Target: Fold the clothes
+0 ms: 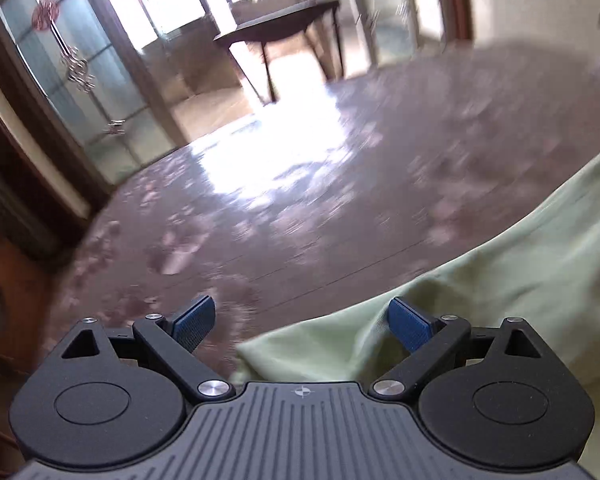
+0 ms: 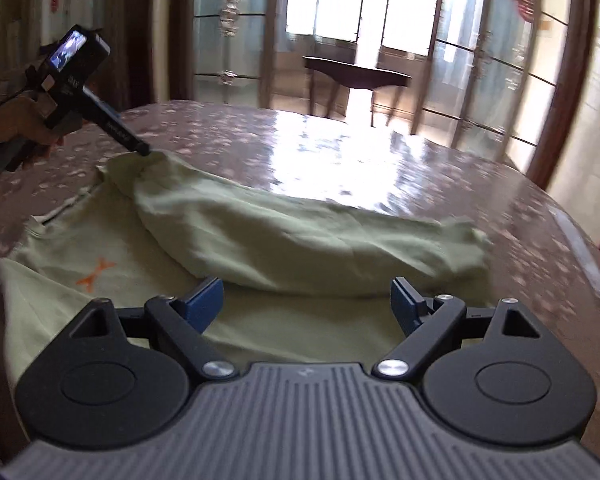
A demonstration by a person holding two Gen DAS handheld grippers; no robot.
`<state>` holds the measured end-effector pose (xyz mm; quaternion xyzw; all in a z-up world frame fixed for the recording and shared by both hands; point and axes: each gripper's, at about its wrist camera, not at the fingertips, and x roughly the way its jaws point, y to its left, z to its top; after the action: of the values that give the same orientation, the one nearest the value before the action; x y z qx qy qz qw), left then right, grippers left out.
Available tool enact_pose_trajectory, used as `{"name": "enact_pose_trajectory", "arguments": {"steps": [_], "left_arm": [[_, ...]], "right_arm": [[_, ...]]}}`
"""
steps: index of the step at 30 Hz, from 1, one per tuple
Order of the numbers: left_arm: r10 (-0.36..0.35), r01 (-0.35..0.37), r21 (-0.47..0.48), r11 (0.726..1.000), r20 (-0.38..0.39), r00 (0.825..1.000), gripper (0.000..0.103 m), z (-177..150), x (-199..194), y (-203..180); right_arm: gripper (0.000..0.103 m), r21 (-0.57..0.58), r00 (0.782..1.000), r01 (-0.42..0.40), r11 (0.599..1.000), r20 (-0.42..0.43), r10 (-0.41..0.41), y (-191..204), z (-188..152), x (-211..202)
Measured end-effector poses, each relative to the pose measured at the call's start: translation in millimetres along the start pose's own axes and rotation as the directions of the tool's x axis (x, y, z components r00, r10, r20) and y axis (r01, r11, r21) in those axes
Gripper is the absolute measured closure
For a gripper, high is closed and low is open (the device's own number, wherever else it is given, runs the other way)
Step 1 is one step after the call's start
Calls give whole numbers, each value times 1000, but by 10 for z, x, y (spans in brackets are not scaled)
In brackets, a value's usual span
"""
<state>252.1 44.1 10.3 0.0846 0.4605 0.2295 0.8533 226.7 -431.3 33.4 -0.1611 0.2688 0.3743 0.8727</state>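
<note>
On the tabletop [image 2: 380, 148], a glossy brown surface with a pale flecked pattern, a light green shirt [image 2: 260, 236] is laid out, with one side already turned over the body as a long soft roll running from far left to near right. An orange mark [image 2: 96, 271] is printed on the flat part at the near left. The cloth is judged thin, light and limp: it sags into creases, holds no shape and is likely to slide easily on the shiny tabletop, so it should be lifted rather than dragged. It is not fragile.

The right gripper [image 2: 304, 304] is held above the near part of the shirt with its jaws wide apart and nothing between the blue pads [image 2: 206, 300]. The left gripper [image 1: 302, 324] is seen at the far left corner of the shirt; its jaws are also spread, and cloth lies under the right pad without being pinched.

A good hold is judged to be at an edge or corner, where only one or two layers are taken, such as the far left corner or the loose end [image 2: 468, 240] of the roll at the right. A pinch in the middle of the roll would be expected to gather bulk and spoil the fold.
</note>
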Motion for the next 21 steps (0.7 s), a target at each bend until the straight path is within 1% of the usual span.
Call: {"name": "enact_pose_trajectory", "arguments": {"steps": [1,4,6,9,11,14,15,16,18,19,20,21], "left_arm": [[25,-25,21,999,-25,999,7,-9,113,-14],[57,-53,65,996,-65,996,6,-95,327,-34],[76,-72,90,993,-46,996,1,-135,346,-50],[93,-88,103,991,-45,995,2,-130,345,-21],[81,-78,62,995,-44,996,2,-123,291,110],[3,-3,-30,1000,20,1000,2,-224,-23,377],[-27,30,-55,998,44,999,2,-270,-136,462],[-75,79,-62,995,66,995,2,-347,-246,523],[-188,191,-26,981,92,978,2,-560,-503,574],[-229,228,26,973,84,970,2,-678,-627,537],[-254,247,105,963,68,965,2,-820,-740,465],[-278,265,182,947,50,959,2,-963,-853,392]], "right_arm": [[15,33,999,33,999,-10,-33,-106,-68,-73],[15,148,992,127,981,-37,-123,-392,-308,-334],[15,227,984,179,957,-53,-172,-550,-475,-495],[15,315,973,228,921,-88,-211,-696,-693,-657],[15,343,968,249,906,-115,-222,-732,-808,-704],[15,360,967,251,899,-136,-216,-719,-925,-705],[15,360,967,251,898,-144,-212,-699,-956,-679],[15,362,967,248,899,-151,-206,-675,-982,-651],[15,367,970,235,900,-154,-190,-636,-1018,-615],[15,367,971,227,902,-154,-182,-615,-1029,-610],[15,364,973,219,905,-153,-174,-594,-1031,-601],[15,358,974,212,909,-153,-167,-576,-1022,-581]]}}
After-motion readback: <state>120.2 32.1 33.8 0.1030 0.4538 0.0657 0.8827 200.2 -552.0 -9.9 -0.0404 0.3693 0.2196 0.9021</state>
